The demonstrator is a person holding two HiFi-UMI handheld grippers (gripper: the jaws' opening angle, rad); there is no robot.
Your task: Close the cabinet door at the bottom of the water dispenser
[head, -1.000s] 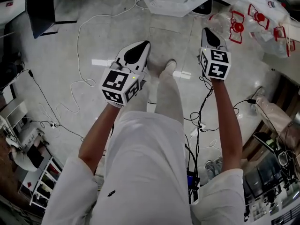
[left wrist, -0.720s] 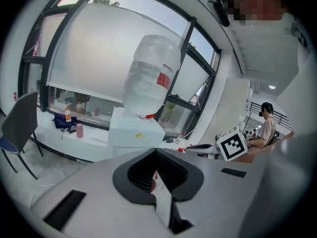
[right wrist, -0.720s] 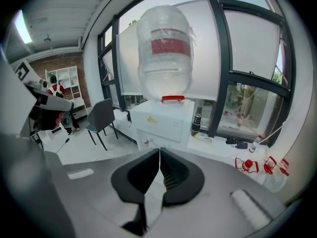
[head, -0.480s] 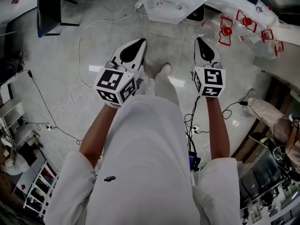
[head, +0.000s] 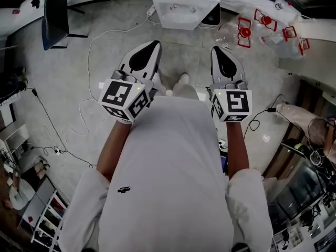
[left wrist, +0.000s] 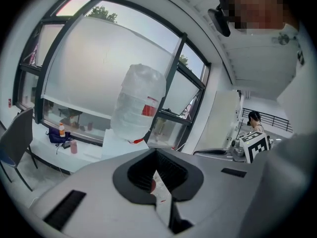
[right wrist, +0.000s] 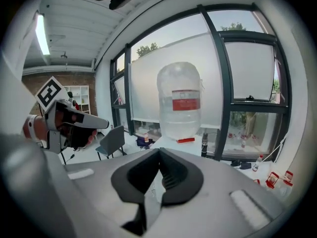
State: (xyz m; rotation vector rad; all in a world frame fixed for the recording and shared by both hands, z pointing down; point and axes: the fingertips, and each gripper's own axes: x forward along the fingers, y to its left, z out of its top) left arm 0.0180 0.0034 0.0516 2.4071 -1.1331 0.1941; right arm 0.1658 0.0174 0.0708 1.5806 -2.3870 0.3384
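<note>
Both claws were pressed together with nothing pinched: left gripper (head: 152, 46), right gripper (head: 217, 51). Versus a second earlier, both had come up higher and sat level over the person's shirt (head: 168, 156), and the legs had mostly gone from view. The water dispenser (head: 185, 7) stood ahead on the floor (head: 94, 51), well apart from both claws, and looked smaller than before. Its bottle (right wrist: 179, 100) showed in both gripper views. The bottom cabinet door was hidden, so I couldn't tell if it was closed.
</note>
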